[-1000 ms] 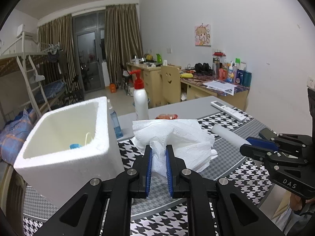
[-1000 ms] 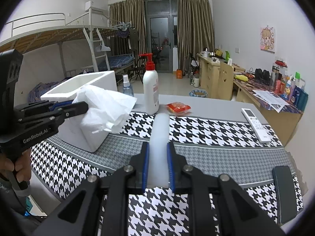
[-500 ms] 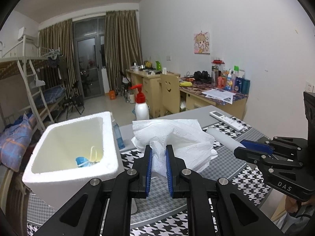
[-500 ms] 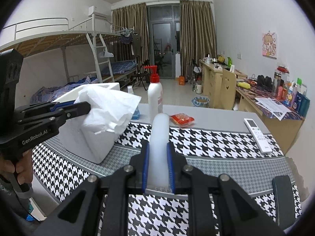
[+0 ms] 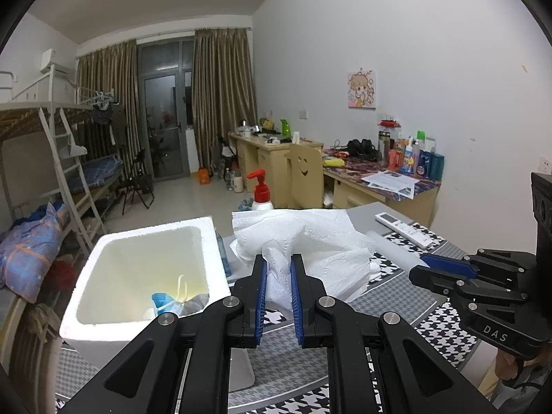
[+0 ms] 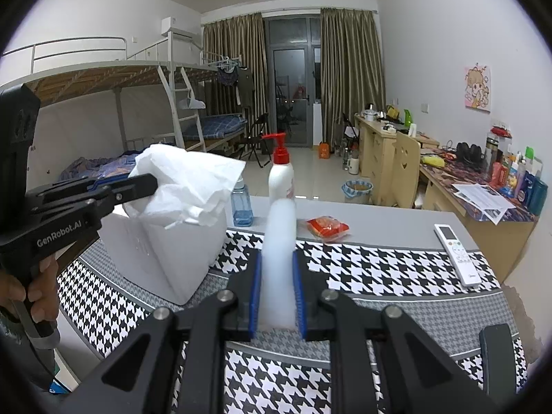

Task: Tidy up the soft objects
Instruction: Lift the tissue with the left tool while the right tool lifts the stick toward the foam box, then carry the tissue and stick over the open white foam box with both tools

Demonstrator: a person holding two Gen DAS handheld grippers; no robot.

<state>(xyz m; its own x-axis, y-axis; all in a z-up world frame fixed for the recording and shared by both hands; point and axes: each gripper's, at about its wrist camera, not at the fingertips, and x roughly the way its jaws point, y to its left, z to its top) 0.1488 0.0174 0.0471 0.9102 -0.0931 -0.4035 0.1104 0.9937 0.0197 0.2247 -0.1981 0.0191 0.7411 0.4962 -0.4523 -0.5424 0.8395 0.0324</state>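
Compared with a second ago, both grippers are seen raised higher above the table, and more of the inside of the white foam box (image 5: pixel 145 269) is now shown in the left wrist view.

The left gripper (image 5: pixel 277 286) is clenched on a crumpled white paper towel (image 5: pixel 303 241), which is held in the air just beside the box's right wall. In the right wrist view the same paper towel (image 6: pixel 186 183) is seen over the near upper edge of the foam box (image 6: pixel 165 252).

The right gripper (image 6: pixel 277 293) is clenched on one white foam roll (image 6: pixel 279 252), held upright between its blue pads. In the left view the right gripper (image 5: pixel 438 269) is seen at the right, with the roll (image 5: pixel 393 245) pointing toward the towel.

Counted: two grippers, one paper towel, one foam roll, one foam box. Inside the box, blue and grey soft items (image 5: pixel 179 302) are seen at the bottom; their number cannot be told.

On the houndstooth tablecloth (image 6: pixel 379 265) and the grey table beyond it are found one red-capped pump bottle (image 6: pixel 281 172), one small blue bottle (image 6: pixel 241 203), one red packet (image 6: pixel 326 227) and one white remote control (image 6: pixel 457 255).
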